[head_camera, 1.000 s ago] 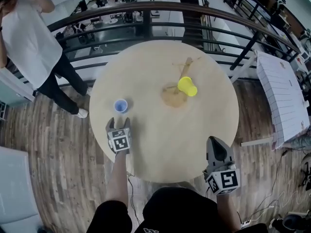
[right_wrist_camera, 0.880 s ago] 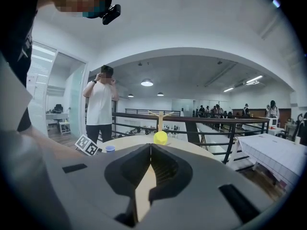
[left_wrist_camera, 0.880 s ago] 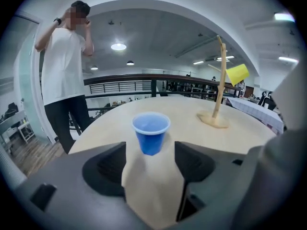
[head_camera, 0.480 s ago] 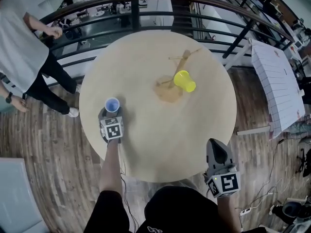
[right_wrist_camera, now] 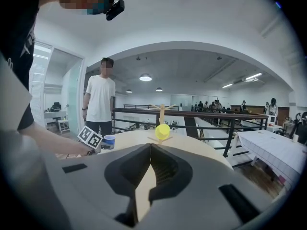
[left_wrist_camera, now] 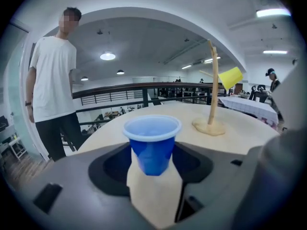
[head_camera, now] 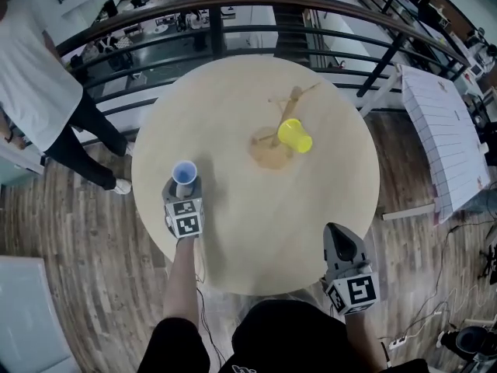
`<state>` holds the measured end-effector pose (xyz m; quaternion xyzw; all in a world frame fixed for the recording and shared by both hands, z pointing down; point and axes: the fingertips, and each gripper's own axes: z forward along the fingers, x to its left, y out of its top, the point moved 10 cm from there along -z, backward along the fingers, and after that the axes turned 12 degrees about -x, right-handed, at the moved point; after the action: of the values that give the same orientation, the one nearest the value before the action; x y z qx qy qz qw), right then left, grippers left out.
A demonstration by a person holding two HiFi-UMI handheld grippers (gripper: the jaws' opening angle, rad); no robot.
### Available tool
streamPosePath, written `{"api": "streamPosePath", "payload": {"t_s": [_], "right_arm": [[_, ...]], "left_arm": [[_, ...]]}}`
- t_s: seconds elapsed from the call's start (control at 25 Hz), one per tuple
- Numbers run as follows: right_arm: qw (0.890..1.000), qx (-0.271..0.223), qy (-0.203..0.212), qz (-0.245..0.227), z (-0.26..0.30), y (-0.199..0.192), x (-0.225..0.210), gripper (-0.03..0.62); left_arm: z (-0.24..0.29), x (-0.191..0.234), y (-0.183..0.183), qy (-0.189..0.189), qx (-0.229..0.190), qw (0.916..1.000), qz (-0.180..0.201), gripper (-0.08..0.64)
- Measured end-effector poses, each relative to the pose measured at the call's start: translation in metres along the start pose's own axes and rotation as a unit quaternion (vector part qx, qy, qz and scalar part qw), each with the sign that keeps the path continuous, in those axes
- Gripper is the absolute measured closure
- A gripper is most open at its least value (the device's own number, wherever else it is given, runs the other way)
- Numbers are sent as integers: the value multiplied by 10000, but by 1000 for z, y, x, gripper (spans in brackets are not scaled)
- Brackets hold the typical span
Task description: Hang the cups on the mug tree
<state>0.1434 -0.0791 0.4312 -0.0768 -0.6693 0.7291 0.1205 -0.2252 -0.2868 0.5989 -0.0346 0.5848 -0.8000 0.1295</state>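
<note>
**A:** Where's the blue cup [head_camera: 184, 176]?

**B:** Upright on the left side of the round table [head_camera: 256, 216], well apart from the mug tree [head_camera: 269, 152] near the middle. It sits right between the jaws of the left gripper [head_camera: 185, 189], which are wide and closing in on its sides. I can't confirm the pads are pressing yet.

**A:** Why come at it low like that?

**B:** I'd guess a side grip on the body leaves the rim free to slip over a peg. The yellow cup [head_camera: 295, 135] hangs that way already, tilted on a branch.

**A:** And the right gripper [head_camera: 337, 231]?

**B:** It's at the near edge of the table, close to the person's body. Its jaws are together with nothing between them, likely just parked clear of the work.

**A:** Do the views differ much?

**B:** The head view gives the layout: cup, tree and both grippers. It looks down on the cup's mouth, so the grip is hard to judge there. The left gripper view shows the jaw hollows flanking the cup and, beyond the table, a person in a white shirt [left_wrist_camera: 50, 80] by the railing [left_wrist_camera: 124, 91]. The right gripper view alone shows its own jaws meeting.
</note>
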Motion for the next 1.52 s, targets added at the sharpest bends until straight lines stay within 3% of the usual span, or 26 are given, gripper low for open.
{"api": "streamPosePath", "payload": {"t_s": [0.16, 0.24, 0.4, 0.6, 0.76, 0.92, 1.04, 1.2, 1.4, 1.52], "right_arm": [[9996, -137, 193, 120, 7, 2, 2, 583], [9990, -289, 212, 263, 6, 3, 3, 583], [9957, -719, -113, 573, -1, 10, -4, 583], [9919, -929, -339, 799, -4, 12, -10, 583], [9909, -940, -273, 928, -5, 6, -16, 583], [9897, -936, -261, 1052, -7, 1, -20, 583], [9915, -937, -226, 874, -12, 3, -21, 583], [9943, -986, -113, 386, -18, 9, -17, 583], [9939, -1009, -41, 443, -28, 9, -22, 583], [9933, -1027, -99, 529, -33, 7, -25, 583]], "left_arm": [[-24, -13, 28, -153, -216, 9992, 311, 290], [-42, -17, 45, -111, -393, 9987, 292, 290], [-97, -32, 79, 218, -942, 9950, -239, 290], [-165, -72, 111, 508, -1429, 9822, -1110, 290], [-190, -112, 119, 190, -1461, 9836, -1044, 290], [-184, -122, 129, 5, -1439, 9883, -496, 290], [-166, -117, 146, 33, -1239, 9914, 408, 290], [-129, -107, 177, 133, -1058, 9842, 1416, 290], [-75, -108, 218, 269, -670, 9636, 2576, 290], [-45, -110, 239, 371, -269, 9365, 3477, 290]]}}
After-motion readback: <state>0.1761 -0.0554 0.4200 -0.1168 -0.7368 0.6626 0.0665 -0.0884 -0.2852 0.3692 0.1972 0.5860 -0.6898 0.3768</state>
